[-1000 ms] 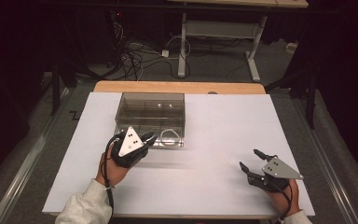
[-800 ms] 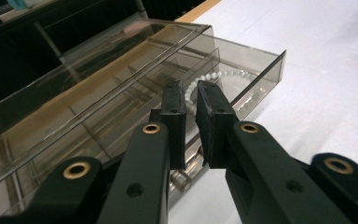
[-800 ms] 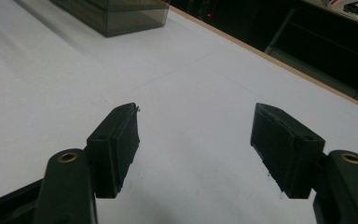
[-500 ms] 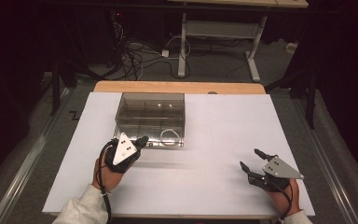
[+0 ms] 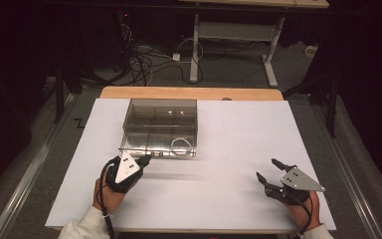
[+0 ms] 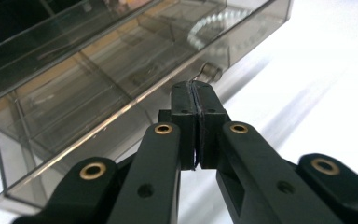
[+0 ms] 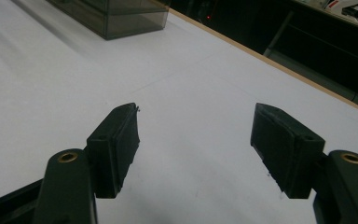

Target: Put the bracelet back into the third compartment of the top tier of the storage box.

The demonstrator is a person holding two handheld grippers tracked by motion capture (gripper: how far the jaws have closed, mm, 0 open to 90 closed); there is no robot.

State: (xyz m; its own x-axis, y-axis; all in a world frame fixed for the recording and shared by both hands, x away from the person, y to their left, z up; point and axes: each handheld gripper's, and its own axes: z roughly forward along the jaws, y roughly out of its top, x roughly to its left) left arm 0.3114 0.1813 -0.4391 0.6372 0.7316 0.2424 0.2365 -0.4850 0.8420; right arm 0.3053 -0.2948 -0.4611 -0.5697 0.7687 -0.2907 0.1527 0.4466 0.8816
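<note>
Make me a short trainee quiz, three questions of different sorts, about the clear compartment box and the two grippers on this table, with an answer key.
1. True or false: the left gripper has its jaws pressed together.
2. Which describes the right gripper? A) clamped on the box B) jaws apart over bare white table C) holding a cable
3. What small part on the clear box front edge sits just beyond the left gripper's tips?

Key: 1 true. 2 B; it stands apart from the box, above the table. 3 a small latch.
</note>
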